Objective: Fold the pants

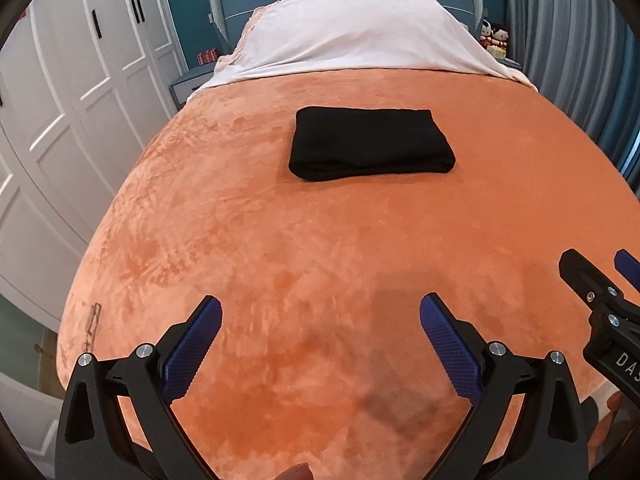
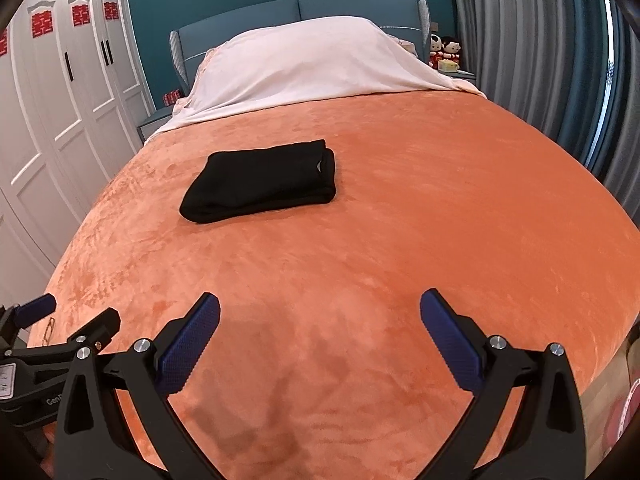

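A wide bed under an orange plush blanket fills both views, with a white sheet over the pillows at the far end. Well ahead of both claws, black pants lie folded into a compact thick rectangle on the blanket. The left claw hangs low over the near end of the bed, jaws wide apart and empty; the right claw beside it is the same. The folding looks finished, with little left beyond perhaps tidying. Only the right view shows the layered open end of the bundle and a paper clip left of the claw
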Demonstrator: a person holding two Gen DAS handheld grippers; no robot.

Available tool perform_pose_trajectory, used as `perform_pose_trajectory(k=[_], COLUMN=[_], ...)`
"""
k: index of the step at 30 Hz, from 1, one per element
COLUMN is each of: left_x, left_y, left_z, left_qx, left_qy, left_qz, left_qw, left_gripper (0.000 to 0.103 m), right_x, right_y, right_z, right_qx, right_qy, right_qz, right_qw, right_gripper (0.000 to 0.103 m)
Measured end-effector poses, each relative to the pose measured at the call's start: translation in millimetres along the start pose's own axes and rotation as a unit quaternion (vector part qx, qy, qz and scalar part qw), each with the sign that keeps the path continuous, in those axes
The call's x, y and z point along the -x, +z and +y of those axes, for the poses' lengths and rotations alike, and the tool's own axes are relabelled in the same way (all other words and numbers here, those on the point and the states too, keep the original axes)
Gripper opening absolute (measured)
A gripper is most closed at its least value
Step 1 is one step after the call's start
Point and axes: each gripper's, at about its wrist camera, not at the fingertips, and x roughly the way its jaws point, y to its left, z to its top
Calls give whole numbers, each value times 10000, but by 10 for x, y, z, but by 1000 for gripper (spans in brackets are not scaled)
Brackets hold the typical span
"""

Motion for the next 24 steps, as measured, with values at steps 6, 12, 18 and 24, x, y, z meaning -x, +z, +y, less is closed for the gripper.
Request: perform_pose_trajectory(k=[6,12,18,24], left_x=[102,192,305,402], left_y=[-81,-150,-217,-239], left_z=[86,130,140,193], left_qx=[130,151,154,284], left_qy=[-72,-75,-79,-141], left_qz=[-52,-65,-175,-314], left_qw=[9999,9998,9997,9990], left_gripper=[98,98,98,98], right_x=[133,232,332,431], right_y=[-44,-83,-128,-165], right_z=[59,116,185,163], right_qx=[132,186,290,266], right_qy=[-6,95,137,155], right_qz=[-71,-93,-135,-182], right_qw=[9999,9997,9994,9994], right_gripper=[98,98,98,98])
